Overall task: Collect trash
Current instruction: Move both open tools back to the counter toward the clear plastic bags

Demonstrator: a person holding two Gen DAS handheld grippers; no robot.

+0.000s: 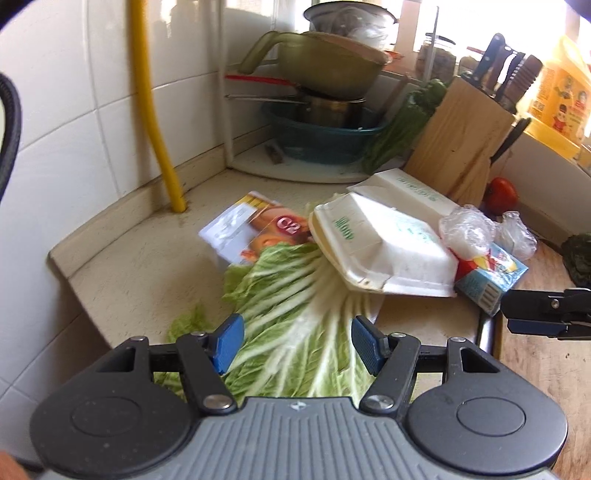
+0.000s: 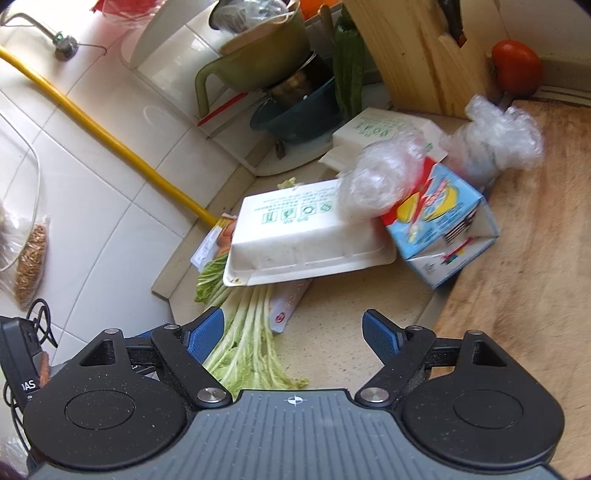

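Because the trash lies heaped in the counter's corner, foam clamshell box [image 2: 303, 236] pinning the cabbage leaves [image 1: 295, 317] (a milk carton [image 2: 443, 229] leans alongside), left gripper [image 1: 297, 343] and right gripper [image 2: 293, 338] both hover spread and empty, apparently choosing a first grab.

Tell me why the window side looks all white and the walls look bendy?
Left wrist view: sunlight through the window washes the top right out to white glare, and the fisheye lens bends the wall tiles; the cabbage leaves look slightly smeared. Right wrist view: the yellow pipe curves for the same reason, and the plastic wrap is blurred.
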